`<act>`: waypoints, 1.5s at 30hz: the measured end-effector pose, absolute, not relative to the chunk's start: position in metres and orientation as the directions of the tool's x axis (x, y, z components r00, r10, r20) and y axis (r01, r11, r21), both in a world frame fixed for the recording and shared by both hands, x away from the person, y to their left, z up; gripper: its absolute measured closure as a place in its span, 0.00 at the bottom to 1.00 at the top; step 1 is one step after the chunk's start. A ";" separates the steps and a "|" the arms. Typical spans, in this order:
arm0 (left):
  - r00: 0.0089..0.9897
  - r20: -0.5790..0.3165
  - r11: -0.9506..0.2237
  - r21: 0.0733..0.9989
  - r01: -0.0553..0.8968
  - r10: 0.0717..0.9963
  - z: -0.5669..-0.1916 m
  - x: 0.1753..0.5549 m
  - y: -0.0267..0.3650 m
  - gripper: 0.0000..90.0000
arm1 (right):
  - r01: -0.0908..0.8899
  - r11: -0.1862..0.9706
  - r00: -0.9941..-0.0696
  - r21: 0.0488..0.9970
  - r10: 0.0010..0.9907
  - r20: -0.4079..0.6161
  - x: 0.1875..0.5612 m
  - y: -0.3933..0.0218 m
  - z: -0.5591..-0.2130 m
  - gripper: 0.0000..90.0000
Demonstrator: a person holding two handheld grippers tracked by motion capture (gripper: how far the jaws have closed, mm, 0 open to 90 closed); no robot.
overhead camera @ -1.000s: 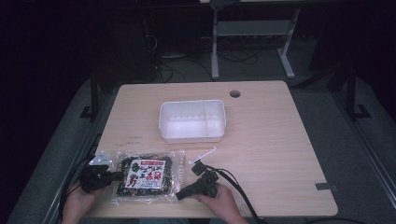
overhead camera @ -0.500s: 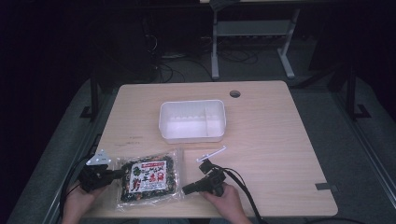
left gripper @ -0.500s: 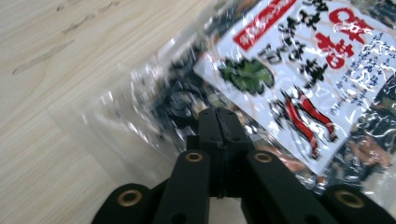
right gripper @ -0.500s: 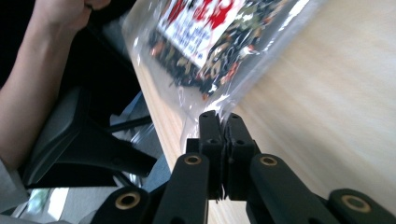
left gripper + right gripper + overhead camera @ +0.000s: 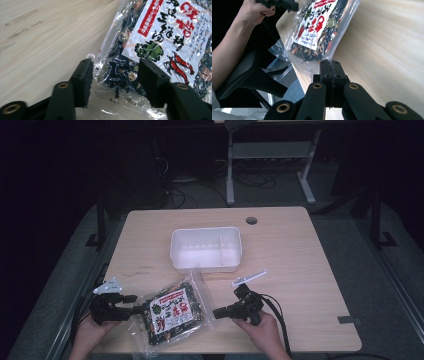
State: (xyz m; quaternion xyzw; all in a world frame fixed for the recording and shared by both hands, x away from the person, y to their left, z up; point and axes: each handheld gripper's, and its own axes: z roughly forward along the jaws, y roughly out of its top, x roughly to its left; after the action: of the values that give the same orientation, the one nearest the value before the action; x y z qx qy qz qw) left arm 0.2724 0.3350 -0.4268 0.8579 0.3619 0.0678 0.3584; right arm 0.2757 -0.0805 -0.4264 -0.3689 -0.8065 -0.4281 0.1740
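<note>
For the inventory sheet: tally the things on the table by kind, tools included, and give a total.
Snack bag: 1
White plastic tub: 1
Hand-held tools: 2, left tool and right tool
Total: 4

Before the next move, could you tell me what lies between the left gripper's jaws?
In the left gripper view, the left gripper is open, with the snack bag's clear sealed edge lying between the jaws, unpinched.
</note>
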 end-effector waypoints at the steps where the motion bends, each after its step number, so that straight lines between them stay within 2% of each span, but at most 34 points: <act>1: 0.729 -0.143 -0.481 0.664 0.572 0.669 -0.427 0.272 0.335 0.45 | 0.736 0.364 -0.676 0.571 0.444 0.588 0.276 -0.083 -0.423 1.00; 4: 0.749 -0.165 -0.482 0.673 0.561 0.642 -0.425 0.276 0.328 0.39 | 0.707 0.385 -0.707 0.593 0.421 0.569 0.279 -0.090 -0.411 1.00; 14: 0.798 -0.215 -0.481 0.700 0.528 0.564 -0.415 0.293 0.307 0.29 | 0.629 0.443 -0.775 0.638 0.415 0.476 0.291 -0.105 -0.373 1.00; 20: 0.814 -0.244 -0.486 0.700 0.524 0.527 -0.414 0.306 0.290 0.26 | 0.587 0.474 -0.806 0.656 0.416 0.420 0.299 -0.113 -0.351 1.00; 27: 0.828 -0.277 -0.497 0.692 0.523 0.487 -0.415 0.320 0.273 0.24 | 0.567 0.488 -0.821 0.663 0.405 0.403 0.306 -0.121 -0.333 1.00; 36: 0.849 -0.349 -0.521 0.676 0.522 0.397 -0.416 0.330 0.253 0.36 | 0.539 0.488 -0.836 0.687 0.409 0.365 0.312 -0.127 -0.314 1.00; 39: 0.858 -0.349 -0.514 0.692 0.507 0.376 -0.414 0.331 0.250 0.46 | 0.532 0.468 -0.836 0.705 0.425 0.348 0.316 -0.133 -0.304 1.00; 45: 0.884 -0.306 -0.518 0.723 0.457 0.352 -0.410 0.326 0.240 0.58 | 0.525 0.445 -0.834 0.726 0.441 0.333 0.320 -0.140 -0.295 1.00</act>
State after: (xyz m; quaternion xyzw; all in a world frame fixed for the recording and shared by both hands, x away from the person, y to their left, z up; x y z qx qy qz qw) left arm 0.3260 0.2397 -0.4102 0.8691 0.2327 -0.0603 0.4323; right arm 0.3197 -0.1395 -0.2950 -0.2844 -0.8486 -0.4435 0.0476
